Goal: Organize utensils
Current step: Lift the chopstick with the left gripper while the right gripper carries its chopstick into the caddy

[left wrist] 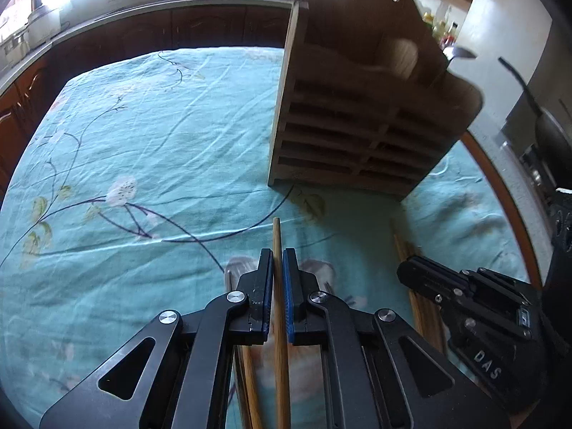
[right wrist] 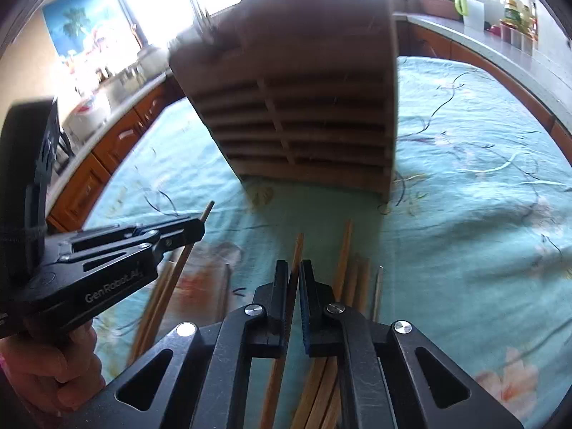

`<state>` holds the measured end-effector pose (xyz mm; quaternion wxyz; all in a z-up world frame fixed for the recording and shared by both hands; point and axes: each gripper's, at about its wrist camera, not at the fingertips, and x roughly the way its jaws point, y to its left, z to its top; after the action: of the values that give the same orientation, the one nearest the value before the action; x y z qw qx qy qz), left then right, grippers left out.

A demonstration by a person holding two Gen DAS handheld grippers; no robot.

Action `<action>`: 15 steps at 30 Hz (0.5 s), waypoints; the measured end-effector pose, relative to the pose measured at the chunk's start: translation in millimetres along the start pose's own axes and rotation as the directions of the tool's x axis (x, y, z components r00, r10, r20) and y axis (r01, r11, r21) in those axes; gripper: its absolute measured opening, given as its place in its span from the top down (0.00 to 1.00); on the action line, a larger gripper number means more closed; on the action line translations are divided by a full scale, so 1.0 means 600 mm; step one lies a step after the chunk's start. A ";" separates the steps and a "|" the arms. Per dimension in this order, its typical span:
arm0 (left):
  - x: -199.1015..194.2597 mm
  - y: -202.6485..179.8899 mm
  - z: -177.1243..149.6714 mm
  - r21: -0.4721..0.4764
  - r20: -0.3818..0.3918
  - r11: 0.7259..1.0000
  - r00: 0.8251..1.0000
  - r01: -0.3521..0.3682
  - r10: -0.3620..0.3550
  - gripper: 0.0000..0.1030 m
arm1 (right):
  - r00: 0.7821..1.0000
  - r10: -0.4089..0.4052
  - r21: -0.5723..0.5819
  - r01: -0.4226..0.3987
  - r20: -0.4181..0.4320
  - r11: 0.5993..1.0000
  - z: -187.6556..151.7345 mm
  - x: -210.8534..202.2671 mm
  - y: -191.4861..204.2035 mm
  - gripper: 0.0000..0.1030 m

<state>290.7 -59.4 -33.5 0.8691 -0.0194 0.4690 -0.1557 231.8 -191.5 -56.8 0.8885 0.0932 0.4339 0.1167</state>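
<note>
- In the left wrist view, the left gripper (left wrist: 278, 262) sat at the lower centre of the frame with its jaws clenched on a single wooden chopstick (left wrist: 277, 236). The two blue-edged pads pressed it from either side.
- That chopstick ran up between the pads, and its tip stood clear just above them, pointing toward the wooden utensil holder (left wrist: 357, 125) in the upper right.
- The lower end of the chopstick passed under the gripper body and was cut off by the bottom edge.
- The holder stood on the teal floral tablecloth (left wrist: 143, 143); a pale rounded utensil head showed inside it, too blurred to name.
- At the lower right, the right gripper (left wrist: 405, 268) reached in from the side, its jaws pressed together; more chopsticks (left wrist: 402, 246) lay beneath it, mostly hidden.

- In the right wrist view, the right gripper (right wrist: 294, 268) filled the lower centre, grasping one chopstick (right wrist: 298, 246) between nearly closed pads, its tip poking out above them.
- A loose bundle of chopsticks (right wrist: 345, 246) lay on the tablecloth (right wrist: 464, 178) just right of the pads, their lower ends covered by the gripper.
- A thin metal rod (right wrist: 378, 286) lay beside the bundle; what it was could not be told.
- At the left, the left gripper (right wrist: 200, 228) held its chopstick (right wrist: 207, 211), and a hand (right wrist: 53, 364) gripping the handle was partly cut off.
- The utensil holder (right wrist: 304, 107) loomed at the upper centre, blurred, with its top lost in window glare.
</note>
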 end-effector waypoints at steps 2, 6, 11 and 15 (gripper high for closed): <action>-0.029 0.005 -0.006 -0.016 0.025 1.000 0.999 0.026 -0.026 0.96 | 0.999 0.021 0.015 -0.022 0.025 1.000 0.000 -0.025 -0.003 0.94; -0.082 0.010 -0.020 -0.033 0.078 0.998 0.996 0.056 -0.053 0.96 | 0.995 0.051 0.029 -0.054 0.085 0.998 0.003 -0.083 -0.010 0.95; -0.143 0.008 -0.030 -0.049 0.141 0.995 0.987 0.086 -0.078 0.96 | 0.986 0.072 0.029 -0.077 0.150 0.997 0.008 -0.139 -0.004 0.95; -0.189 0.004 -0.030 -0.054 0.188 0.993 0.978 0.107 -0.095 0.96 | 0.976 0.095 0.032 -0.103 0.197 0.994 0.010 -0.173 0.005 0.95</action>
<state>218.4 -22.1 47.5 0.8990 -0.0851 0.3891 -0.1821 174.6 -219.1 25.4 0.9177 0.1442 0.3419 0.1419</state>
